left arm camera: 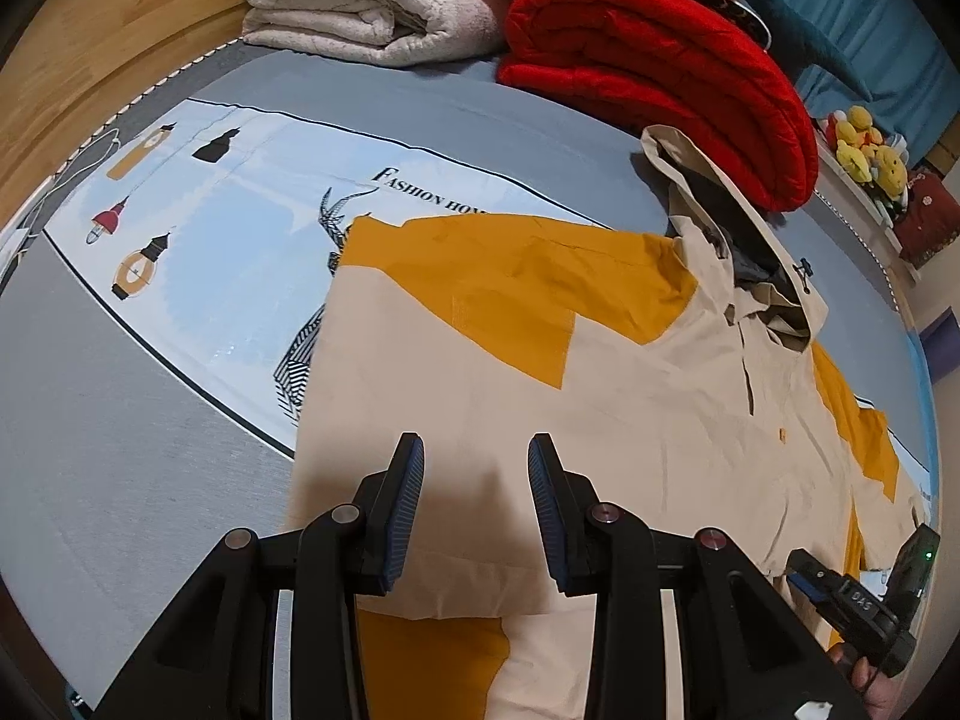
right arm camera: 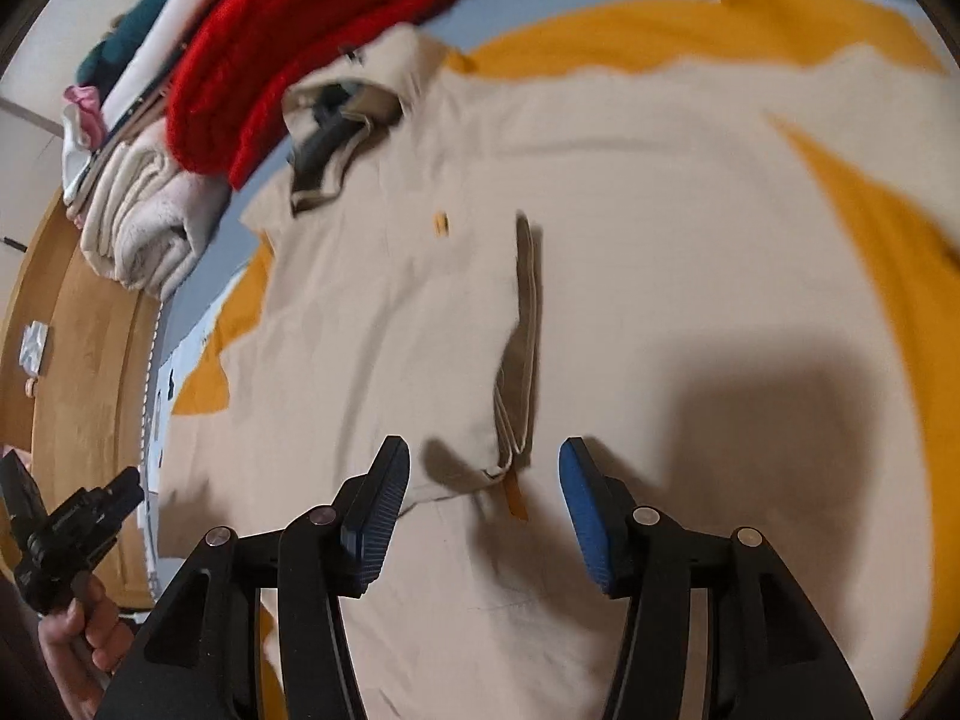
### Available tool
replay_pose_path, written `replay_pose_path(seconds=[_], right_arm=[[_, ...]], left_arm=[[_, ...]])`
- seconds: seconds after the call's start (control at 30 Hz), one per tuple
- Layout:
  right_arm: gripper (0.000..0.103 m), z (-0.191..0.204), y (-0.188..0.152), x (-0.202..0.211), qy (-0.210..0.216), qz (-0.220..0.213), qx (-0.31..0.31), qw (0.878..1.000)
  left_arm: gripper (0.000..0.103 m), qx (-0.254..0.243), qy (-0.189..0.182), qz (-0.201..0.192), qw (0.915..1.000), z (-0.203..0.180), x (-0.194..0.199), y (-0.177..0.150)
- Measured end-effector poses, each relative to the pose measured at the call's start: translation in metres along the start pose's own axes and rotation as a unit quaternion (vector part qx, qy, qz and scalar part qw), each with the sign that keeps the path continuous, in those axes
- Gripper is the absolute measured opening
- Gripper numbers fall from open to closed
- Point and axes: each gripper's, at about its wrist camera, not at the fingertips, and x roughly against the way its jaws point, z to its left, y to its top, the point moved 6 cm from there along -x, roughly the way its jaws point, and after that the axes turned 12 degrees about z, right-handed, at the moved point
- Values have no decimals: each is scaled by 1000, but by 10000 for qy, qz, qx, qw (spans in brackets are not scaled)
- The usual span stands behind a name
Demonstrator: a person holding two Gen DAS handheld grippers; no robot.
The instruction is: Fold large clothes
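Nearest to each camera, the left gripper (left arm camera: 475, 450) hangs with its jaws partly apart over the beige cloth and holds nothing, and the right gripper (right arm camera: 483, 456) has its jaws apart too, with a folded flap edge (right arm camera: 519, 348) lying on the cloth between them but not pinched. The task's garment, a beige and mustard hooded jacket (left arm camera: 600, 372), lies spread flat on the bed (left arm camera: 120, 420), its hood (left arm camera: 744, 240) towards the far end. Beyond the hood, a folded red blanket (left arm camera: 660, 60) and a folded cream blanket (left arm camera: 372, 0) rest at the head of the bed.
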Motion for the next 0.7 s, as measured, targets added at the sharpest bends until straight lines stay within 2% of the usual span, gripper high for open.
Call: replay_pose_path(seconds=[0.03, 0.07, 0.13, 0.23, 0.37, 0.4, 0.5, 0.57, 0.67, 0.7], right_arm=[[38, 0, 1, -2, 11, -28, 32, 10000], [10, 0, 3, -2, -22, -76, 86, 9999], [8, 4, 6, 11, -9, -372, 215, 9991], [7, 9, 15, 55, -151, -1167, 399, 9923], [7, -31, 31, 95, -821, -1756, -258, 9807], [9, -46, 34, 100, -1023, -1799, -453, 9773], [11, -71, 35, 111, -1272, -1909, -850, 9696], [12, -75, 35, 119, -1354, -2101, -800, 9649], [14, -66, 37, 115, -1026, -2050, -477, 9722], [16, -64, 38, 108, -808, -1910, -393, 9775]], left_arm=[[32, 18, 10, 2, 10000, 1, 0, 0], [32, 31, 17, 7, 10000, 2, -1, 1], [32, 52, 16, 34, 10000, 3, -3, 1], [32, 29, -30, 106, 9999, 0, -7, 0], [32, -70, -55, 241, 9997, -9, -17, -5], [32, -83, -112, 317, 9994, -11, -21, -7], [32, -153, -177, 499, 9985, -17, -32, -13], [32, -162, -205, 583, 9980, -18, -38, -15], [32, -34, -360, 842, 9958, -17, -54, -19], [32, 15, -398, 942, 9948, -16, -60, -21]])
